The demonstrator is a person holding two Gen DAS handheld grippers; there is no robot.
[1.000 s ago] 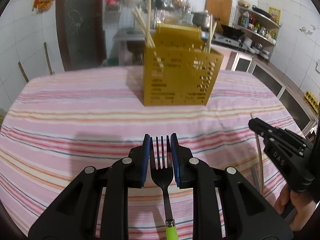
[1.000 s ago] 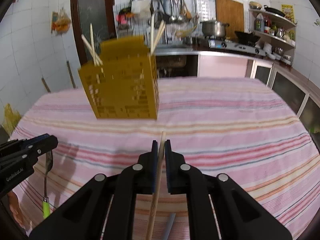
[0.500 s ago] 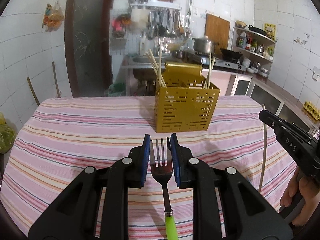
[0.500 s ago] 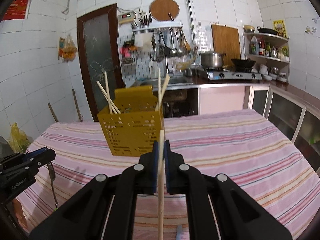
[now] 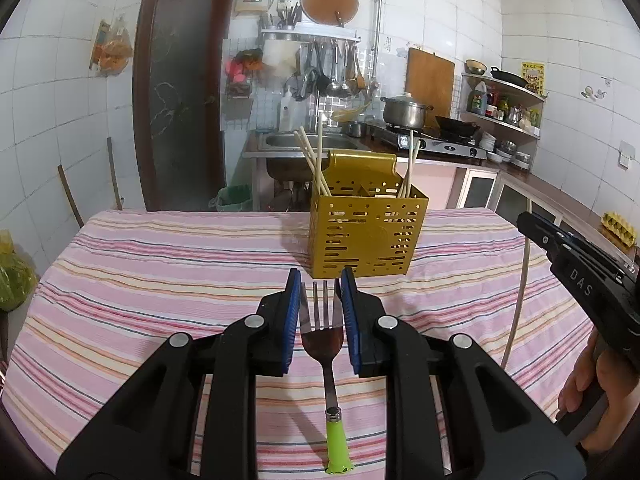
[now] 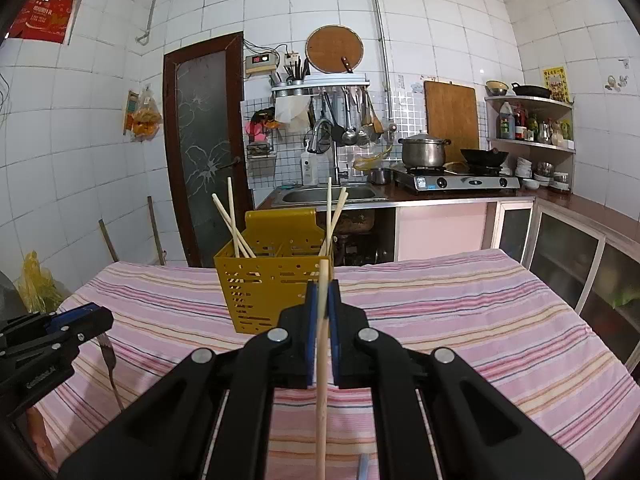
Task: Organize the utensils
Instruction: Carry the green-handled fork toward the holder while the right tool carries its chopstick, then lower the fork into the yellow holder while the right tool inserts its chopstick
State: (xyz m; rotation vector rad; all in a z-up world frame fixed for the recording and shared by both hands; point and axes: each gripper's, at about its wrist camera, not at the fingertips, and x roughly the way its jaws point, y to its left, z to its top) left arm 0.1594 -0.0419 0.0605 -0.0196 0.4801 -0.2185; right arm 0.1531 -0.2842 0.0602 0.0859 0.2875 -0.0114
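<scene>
Left tongs (image 5: 320,312) clenched on one fork (image 5: 322,330), tines forward, green handle (image 5: 337,446) trailing back toward me. Right tongs (image 6: 323,320) clenched on one wooden chopstick (image 6: 322,360), which runs upright between the blue pads and pokes out past their tips.

Left wrist view only: the green handle and the full fork head; also my right hand (image 5: 592,396) under the right tongs at the frame's right edge, the held chopstick there a pale thin line. Right wrist view only: the left tongs seen from the side at lower left, the fork hanging from them above the cloth, handle hidden; a small grey-blue object (image 6: 362,466) at the bottom edge, too cropped to name.

Count: one yellow perforated caddy (image 5: 362,232) standing upright on the desk (image 5: 160,280) toward its far edge, with a raised back flap. Five chopsticks (image 6: 234,220) already standing in it: three leaning in the left compartment, two in the right. One more in my right tongs, so six. One fork.

Desk carries a pink striped cloth. Both tools are above the near half of the desk, apart from the caddy. In the right wrist view, the held chopstick and the tongs' tips overlap the caddy's right front corner and hide part of it.

Beyond the far edge: sink, gas stove with a pot (image 6: 423,152), hanging ladles, dark door.
</scene>
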